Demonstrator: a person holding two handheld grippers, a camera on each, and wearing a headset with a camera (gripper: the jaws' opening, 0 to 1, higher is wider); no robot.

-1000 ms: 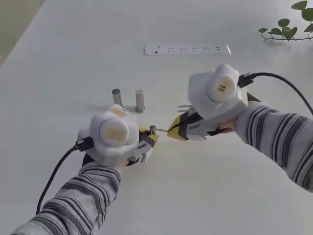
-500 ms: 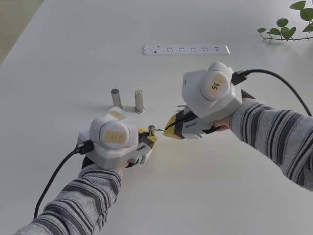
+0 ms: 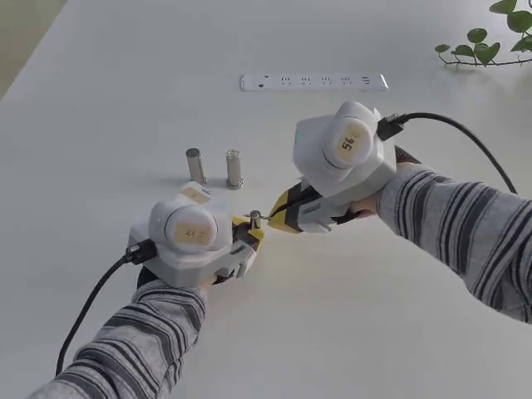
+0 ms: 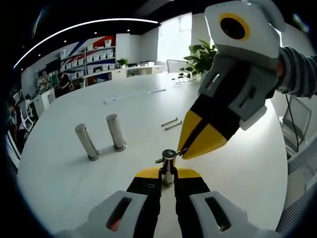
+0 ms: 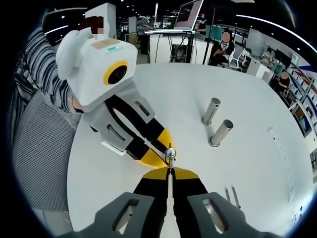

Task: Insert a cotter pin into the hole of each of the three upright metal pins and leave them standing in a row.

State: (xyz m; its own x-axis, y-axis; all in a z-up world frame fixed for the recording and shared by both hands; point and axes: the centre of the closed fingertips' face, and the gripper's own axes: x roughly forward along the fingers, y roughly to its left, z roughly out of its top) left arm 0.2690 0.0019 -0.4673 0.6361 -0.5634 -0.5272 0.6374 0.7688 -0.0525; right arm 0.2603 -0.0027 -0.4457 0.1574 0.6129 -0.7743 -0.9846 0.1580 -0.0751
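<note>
A wide white table (image 3: 374,316) is my whole workspace, with a white power strip (image 3: 313,81) lying across its far side and the leaves of a plant (image 3: 486,46) at the far right corner. Past the table's edge, the left gripper view takes in an open office with shelves (image 4: 91,57) along the wall.

My left gripper (image 4: 168,174) has its jaws pinched on the shaft of a metal pin (image 4: 169,168) and holds it upright, low over the table; I cannot tell whether its base touches the surface. My right gripper (image 5: 169,174) comes in from the right, its yellow-and-black jaws pressed together on a cotter pin (image 4: 160,160). The tips of my two grippers nearly meet.

The cotter pin lies level at the top of the metal pin. A short end of it shows on the side away from my right gripper, so it passes through the hole there. In the right gripper view it is a thin rod running straight from between my jaws to the pin's round top.

Behind my left gripper, well apart from it, one upright pin (image 3: 194,165) and a second upright pin (image 3: 233,168) stand just beside each other on the table, not touching. Two spare cotter pins (image 4: 170,122) lie flat together, off to the right of that pair. A black cable (image 3: 91,299) trails from my left gripper past my striped sleeve (image 3: 465,241).
</note>
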